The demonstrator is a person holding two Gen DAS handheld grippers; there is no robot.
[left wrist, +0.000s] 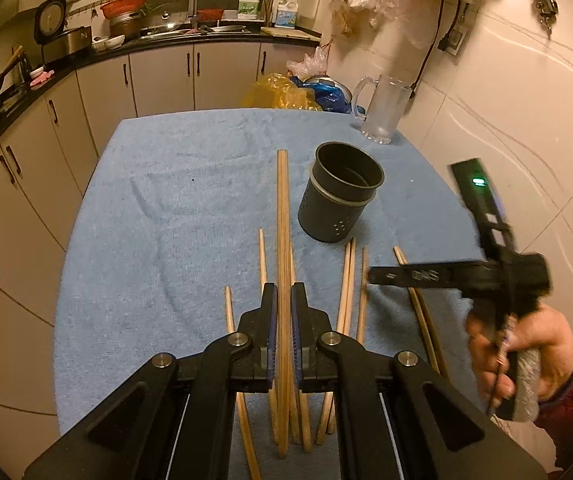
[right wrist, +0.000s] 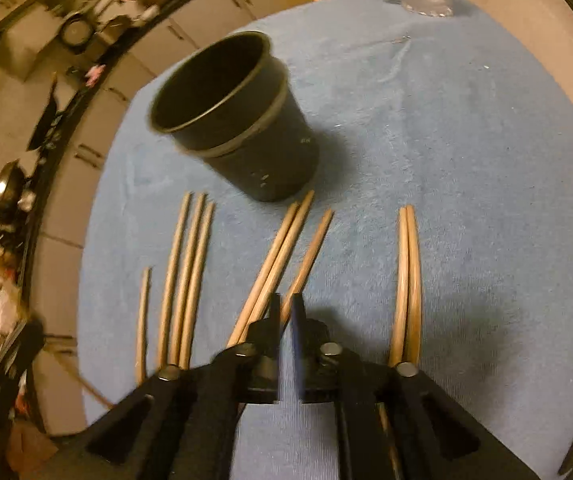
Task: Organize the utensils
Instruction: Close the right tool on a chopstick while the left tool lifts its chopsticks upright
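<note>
— Chopsticks of pale round wood lie loose on the fuzzy blue towel, most with their long axes running away from both grippers toward the holder.

— And that holder?

— Dark matte metal utensil cup, cylindrical, with a flared rim, a thin ring round its waist and small holes low on the wall. It stands upright just ahead and to the right of the left gripper.

— What is the left gripper doing?

— Its black jaws with blue pads are clenched on a long wooden chopstick pair, which points straight ahead, the far tip level with the cup's rim.

— The right one?

— The right gripper tilts down over the middle chopsticks, jaws a little apart, nothing pinched between them. From the left camera, a hand in a red sleeve wraps its handle.
</note>
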